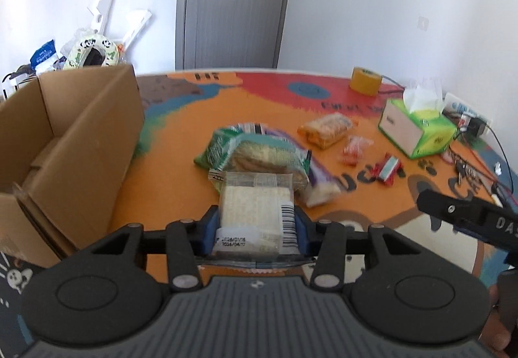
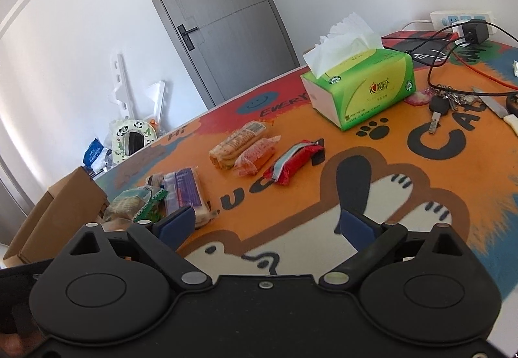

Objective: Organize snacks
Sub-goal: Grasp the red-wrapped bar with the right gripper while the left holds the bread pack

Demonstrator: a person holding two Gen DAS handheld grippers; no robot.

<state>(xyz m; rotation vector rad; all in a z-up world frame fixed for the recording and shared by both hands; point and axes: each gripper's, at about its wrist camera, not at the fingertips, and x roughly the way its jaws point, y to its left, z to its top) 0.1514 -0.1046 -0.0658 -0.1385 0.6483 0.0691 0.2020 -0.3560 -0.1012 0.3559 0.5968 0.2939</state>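
Observation:
My left gripper (image 1: 255, 228) is shut on a clear-wrapped pale cracker pack (image 1: 255, 206) and holds it above the table. Ahead of it lie a green biscuit bag (image 1: 252, 152), an orange-wrapped biscuit pack (image 1: 327, 128), a small red candy bag (image 1: 354, 149) and a red-and-grey packet (image 1: 387, 168). An open cardboard box (image 1: 64, 138) stands at the left. My right gripper (image 2: 265, 225) is open and empty above the mat; it also shows in the left wrist view (image 1: 469, 218). Its view shows the green bag (image 2: 132, 202), a purple pack (image 2: 186, 191), the biscuit pack (image 2: 238, 144), the candy bag (image 2: 255, 155) and the red packet (image 2: 293, 162).
A green tissue box (image 2: 365, 91) stands at the back right, with keys (image 2: 443, 105), cables and a power strip (image 2: 463, 21) beyond it. A yellow tape roll (image 1: 364, 79) sits at the far edge. The table carries a colourful orange mat (image 2: 356, 196).

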